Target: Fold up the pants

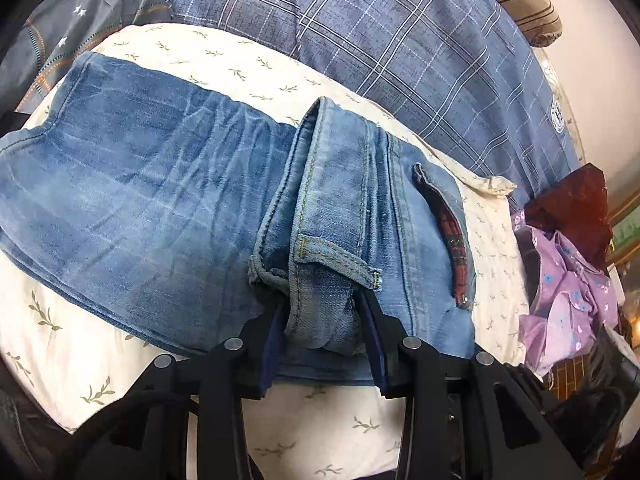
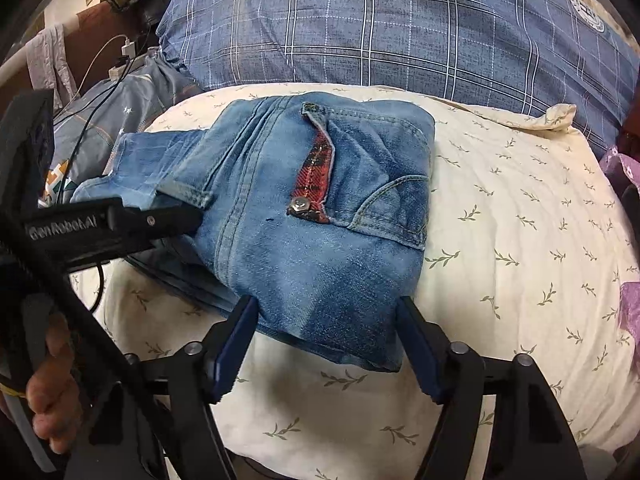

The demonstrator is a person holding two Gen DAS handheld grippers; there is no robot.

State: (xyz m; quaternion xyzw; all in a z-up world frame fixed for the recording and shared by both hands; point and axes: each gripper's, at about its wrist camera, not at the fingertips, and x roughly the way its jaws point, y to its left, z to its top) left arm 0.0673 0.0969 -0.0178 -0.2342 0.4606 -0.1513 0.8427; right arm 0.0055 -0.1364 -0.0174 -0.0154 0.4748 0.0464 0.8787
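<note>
Bedding fills most of both views — a blue checked quilt [image 1: 420, 60] at the back and a cream sheet with little leaves [image 2: 520, 220] under our work. On that sheet lie the jeans [image 1: 140, 208], the thing we are folding. They look already folded into a short, thick stack, with the waist end and its red plaid fly [image 2: 316, 168] on top.

We think we are on one of the last folds, or tidying the stack. Next we likely need to lay the bunched cloth down flat, let go, and smooth the top so nothing slides.

Our left gripper [image 1: 320, 320] is partly closed, and its fingers squeeze a thick bunch of denim near a belt loop [image 1: 340, 264]. Our right gripper [image 2: 326, 328] stands wide open. The near corner of the jeans sits between its fingers, and the blue pads [image 2: 234, 344] do not press on the cloth. A bare hand [image 2: 52, 392] shows at the left edge of the right view.
</note>
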